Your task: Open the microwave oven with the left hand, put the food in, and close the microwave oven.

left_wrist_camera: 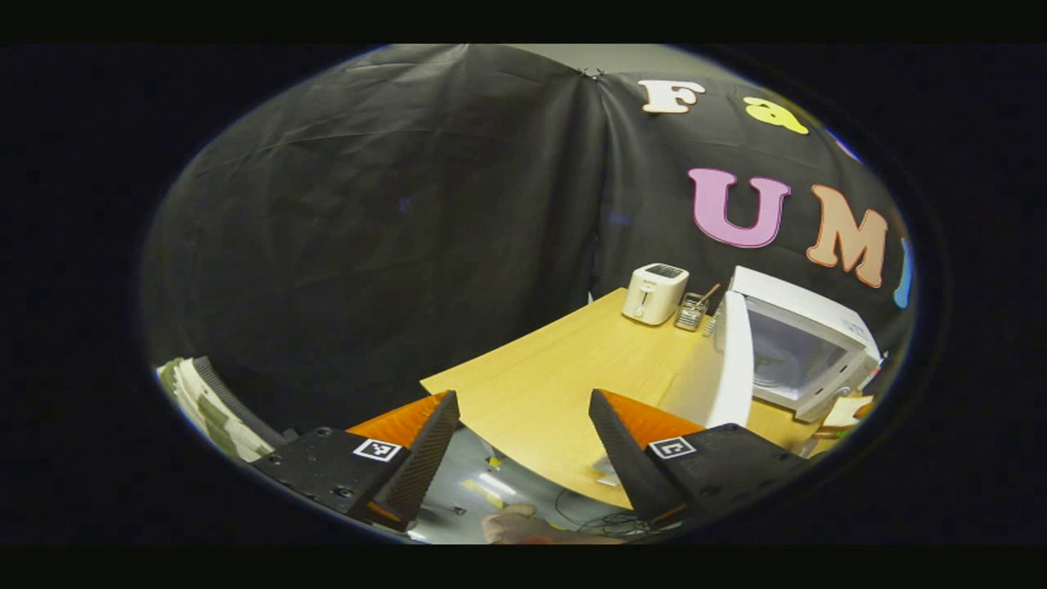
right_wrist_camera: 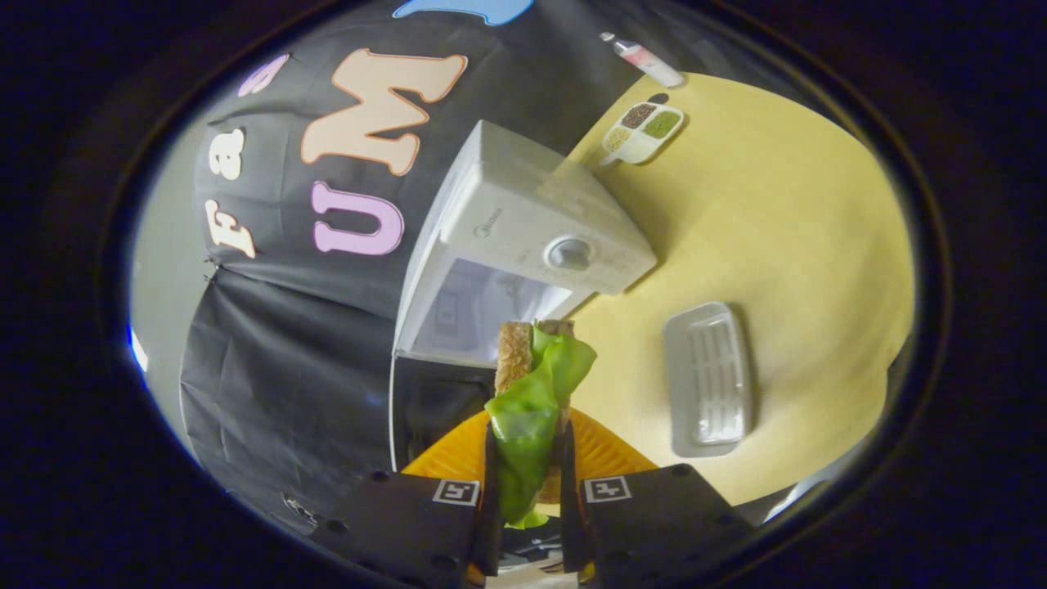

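Step in hand: I am carrying the sandwich (right_wrist_camera: 536,393), clamped in my right hand-held gripper (right_wrist_camera: 530,499), toward the open microwave (right_wrist_camera: 523,237). Left hand-held gripper (left_wrist_camera: 523,442): fingers apart, idling. Next: steady insertion into the cavity.

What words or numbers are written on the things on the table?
Microwave: a small grey brand word on its front, too blurred to read for sure.
Toaster: a tiny dark mark, too small to read.
I can read no other words or numbers.
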`<state>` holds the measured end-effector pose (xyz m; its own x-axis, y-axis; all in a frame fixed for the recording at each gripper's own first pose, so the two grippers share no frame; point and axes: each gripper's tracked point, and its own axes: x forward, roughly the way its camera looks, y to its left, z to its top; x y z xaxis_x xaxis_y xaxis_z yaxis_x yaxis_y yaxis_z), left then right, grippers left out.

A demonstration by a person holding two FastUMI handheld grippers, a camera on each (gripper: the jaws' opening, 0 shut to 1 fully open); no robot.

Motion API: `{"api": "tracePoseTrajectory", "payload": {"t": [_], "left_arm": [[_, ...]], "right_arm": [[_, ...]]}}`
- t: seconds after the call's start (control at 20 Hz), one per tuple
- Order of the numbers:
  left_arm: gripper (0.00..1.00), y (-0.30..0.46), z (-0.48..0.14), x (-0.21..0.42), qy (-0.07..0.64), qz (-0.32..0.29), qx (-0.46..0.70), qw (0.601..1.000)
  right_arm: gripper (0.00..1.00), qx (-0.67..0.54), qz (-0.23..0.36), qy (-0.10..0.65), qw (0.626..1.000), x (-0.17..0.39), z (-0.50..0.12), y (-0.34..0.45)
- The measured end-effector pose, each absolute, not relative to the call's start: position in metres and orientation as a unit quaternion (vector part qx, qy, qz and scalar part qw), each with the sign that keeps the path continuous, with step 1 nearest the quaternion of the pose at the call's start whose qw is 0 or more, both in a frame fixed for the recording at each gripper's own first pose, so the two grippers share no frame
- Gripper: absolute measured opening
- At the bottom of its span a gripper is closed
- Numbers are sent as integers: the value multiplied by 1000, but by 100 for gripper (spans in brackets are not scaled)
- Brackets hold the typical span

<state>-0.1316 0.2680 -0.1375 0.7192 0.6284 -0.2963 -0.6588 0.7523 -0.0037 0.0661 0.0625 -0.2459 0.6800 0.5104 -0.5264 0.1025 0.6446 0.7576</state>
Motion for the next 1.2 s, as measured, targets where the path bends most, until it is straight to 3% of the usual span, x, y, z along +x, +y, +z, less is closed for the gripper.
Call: {"api": "tracePoseTrajectory", "payload": {"t": [0.25,0.6,0.75,0.8,1.15,1.2], "left_arm": [[97,301,-140,-101,147,298,-45,942],[96,327,-157,-72,175,227,-59,956],[91,329,-165,-66,187,203,-71,958],[95,326,-168,-63,193,195,-76,959],[91,328,-168,-58,199,175,-61,962],[95,327,-169,-60,201,175,-61,962]], "right_arm": [[32,437,101,357,819,78,-258,124],[32,464,61,265,843,110,-242,173],[32,481,43,231,845,127,-233,178],[32,482,39,223,846,132,-232,180],[32,457,8,221,862,181,-267,186],[32,456,7,221,862,189,-272,187]]}}
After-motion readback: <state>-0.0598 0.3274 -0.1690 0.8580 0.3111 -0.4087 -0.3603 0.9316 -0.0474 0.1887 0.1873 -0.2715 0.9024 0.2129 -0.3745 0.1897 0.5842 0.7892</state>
